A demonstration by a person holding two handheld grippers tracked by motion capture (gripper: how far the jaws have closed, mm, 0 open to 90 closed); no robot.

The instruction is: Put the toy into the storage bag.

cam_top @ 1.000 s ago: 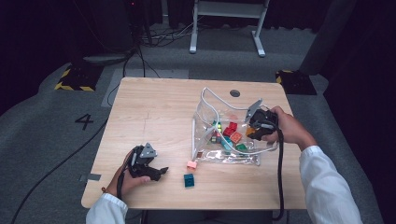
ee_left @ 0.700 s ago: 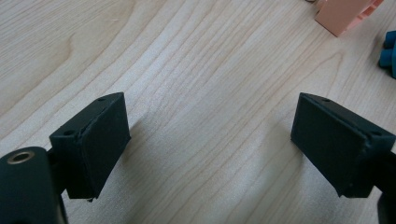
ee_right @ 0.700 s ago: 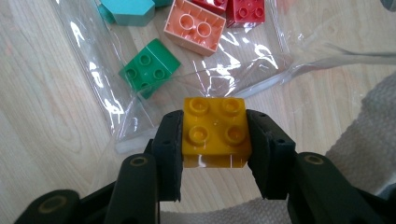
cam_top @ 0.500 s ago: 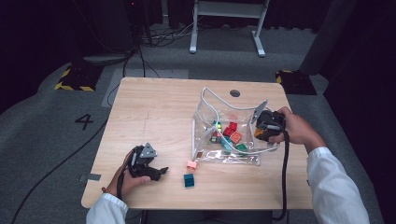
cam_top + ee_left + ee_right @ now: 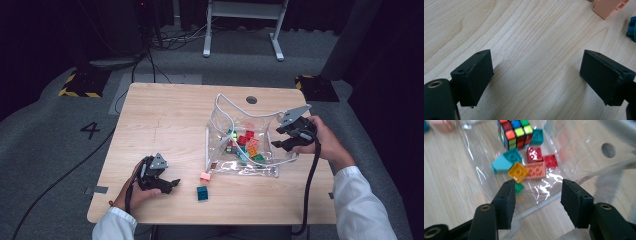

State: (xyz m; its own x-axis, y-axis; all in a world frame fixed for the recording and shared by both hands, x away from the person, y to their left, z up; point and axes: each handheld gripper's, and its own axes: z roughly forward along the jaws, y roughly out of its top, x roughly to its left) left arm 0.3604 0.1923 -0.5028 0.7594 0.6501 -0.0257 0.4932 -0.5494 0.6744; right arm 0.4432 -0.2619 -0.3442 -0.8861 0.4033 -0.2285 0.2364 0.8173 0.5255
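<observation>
Mid-way through filling the clear plastic zip pouch [image 5: 240, 150] of coloured bricks at table centre-right. Right gripper [image 5: 536, 195], jaws just opened, apparently off the pouch rim. Left gripper [image 5: 536, 72] spread, empty. Next: fetch the loose pink brick [image 5: 204, 176].

A big dark number "4" [image 5: 91, 130] is marked on the grey carpet floor [image 5: 45, 150], just off the left edge of the light wooden tabletop [image 5: 170, 120]. It is the only thing here that can be read. The small coloured bricks and the colour cube have no letters or numbers that can be made out.
</observation>
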